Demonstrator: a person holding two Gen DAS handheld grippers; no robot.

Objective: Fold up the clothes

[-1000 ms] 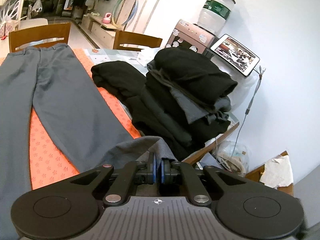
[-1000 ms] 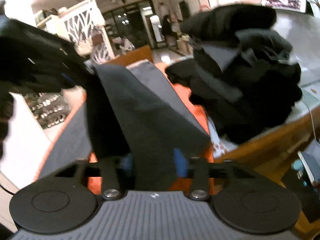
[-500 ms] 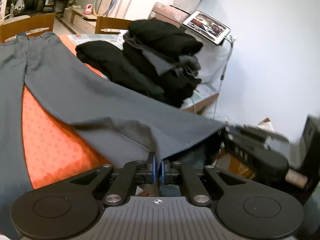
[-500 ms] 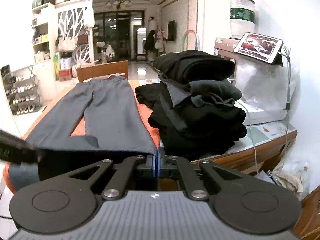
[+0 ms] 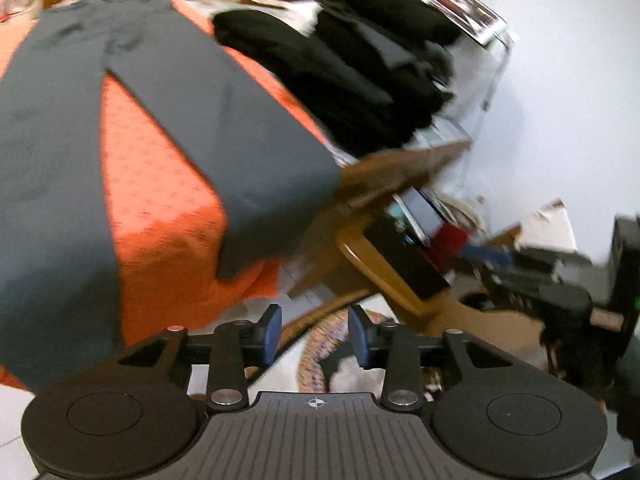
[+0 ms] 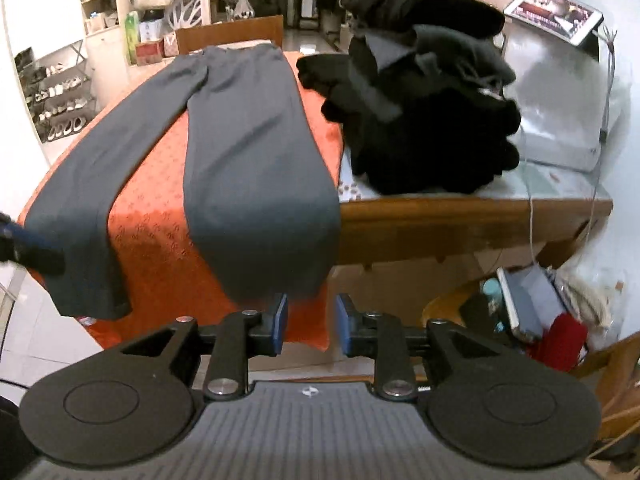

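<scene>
Grey trousers (image 6: pixel 256 152) lie flat on an orange tablecloth (image 6: pixel 160 208), waistband at the far end. Both leg hems hang over the near table edge. My right gripper (image 6: pixel 310 322) sits just below the right leg's hem; its jaws are opening, with nothing between the blue pads. In the left wrist view the trousers (image 5: pixel 224 128) spread up and to the left. My left gripper (image 5: pixel 314 338) hovers off the table's corner, its jaws opening over the floor and holding nothing. The picture there is blurred.
A tall pile of black folded clothes (image 6: pixel 424 100) fills the table's right half, with a tablet (image 6: pixel 552 12) propped behind it. The wooden table edge (image 6: pixel 460 216) runs right. A low stool with devices and a red thing (image 6: pixel 560 336) stands underneath. A chair (image 6: pixel 228 36) is at the far end.
Both grippers held the trouser leg hems shut a moment ago; now both have let go and drawn back from the table. The legs have dropped flat and hang over the edge.
</scene>
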